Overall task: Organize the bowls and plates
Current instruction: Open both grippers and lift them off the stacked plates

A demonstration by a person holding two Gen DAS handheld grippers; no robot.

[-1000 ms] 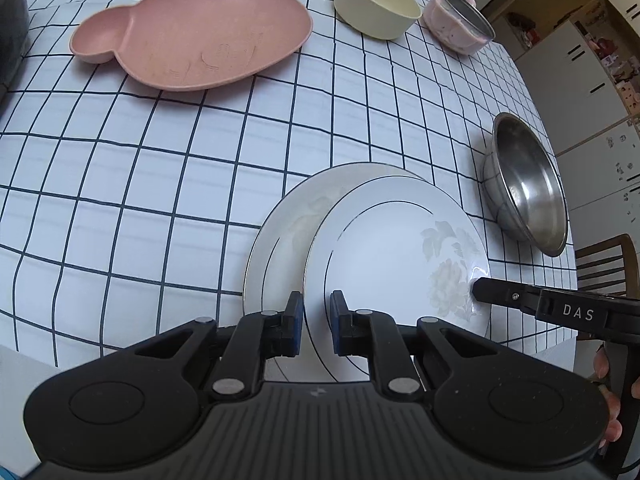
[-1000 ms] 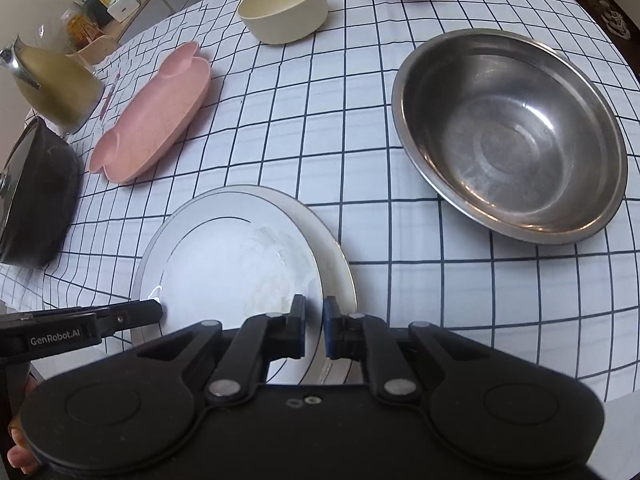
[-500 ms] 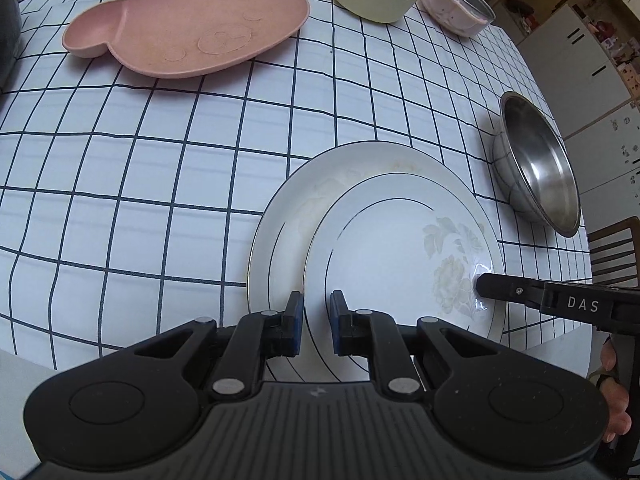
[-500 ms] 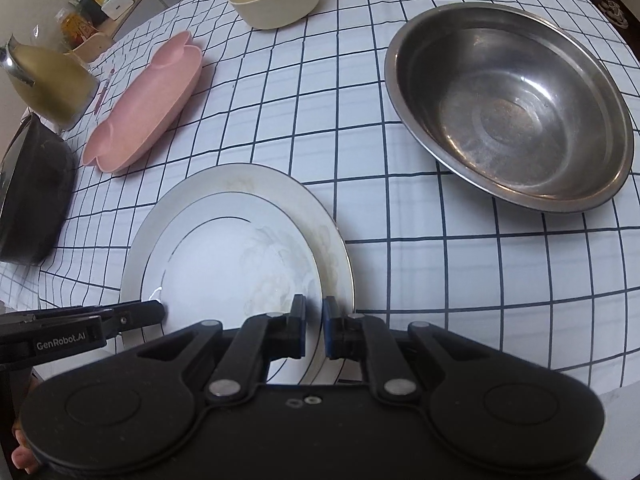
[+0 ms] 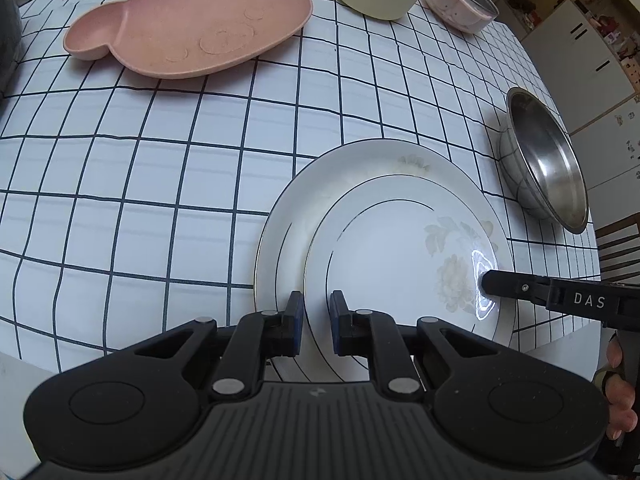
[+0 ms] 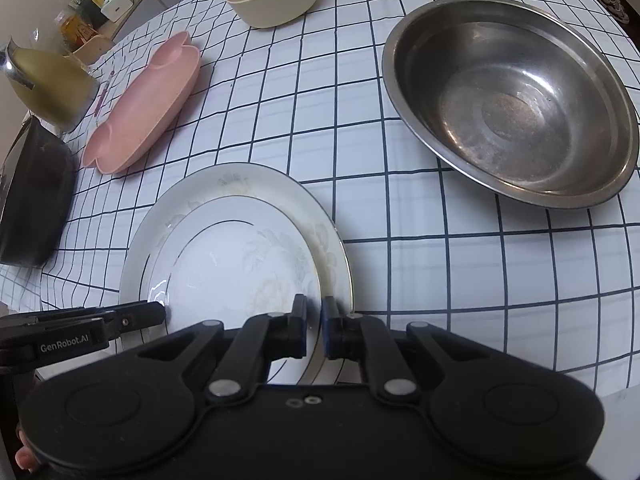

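Plates (image 5: 384, 248) on checked tablecloth (image 5: 160, 184) (kitchen)

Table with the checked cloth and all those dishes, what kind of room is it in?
Probably a home kitchen or dining room. The table has a checked cloth and holds plates, a metal bowl and a pink kids' plate. A kettle stands at one edge, with white cupboards behind.

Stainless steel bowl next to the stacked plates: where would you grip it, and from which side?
Probably the thin flared rim of the stainless steel bowl, on the arc nearest the stacked plates. It sits upright and open with bare tablecloth around that edge, so one finger could drop inside and one outside, coming from above on the near side.
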